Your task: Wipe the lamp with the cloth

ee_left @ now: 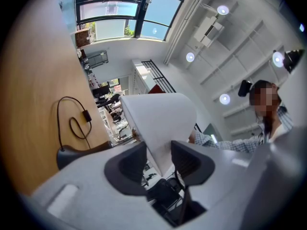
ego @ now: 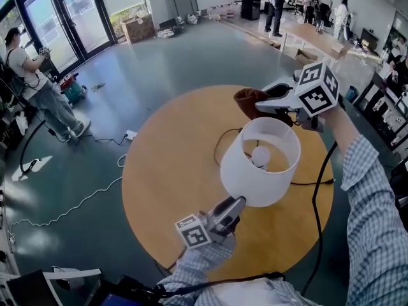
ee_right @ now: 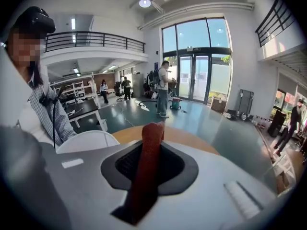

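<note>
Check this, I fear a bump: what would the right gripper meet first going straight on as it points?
Likely the wooden tabletop, beyond the cloth it holds; the lampshade sits aside, though depth is unclear.

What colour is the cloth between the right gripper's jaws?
Reddish brown; the cloth shows best in the right gripper view.

Lab hall with glass doors (ee_right: pixel 196 78), mezzanine (ee_right: pixel 91 40), workbenches (ee_right: pixel 82 110)

No text, label, brand, number or sign is showing clearly enough to be read in any view
</note>
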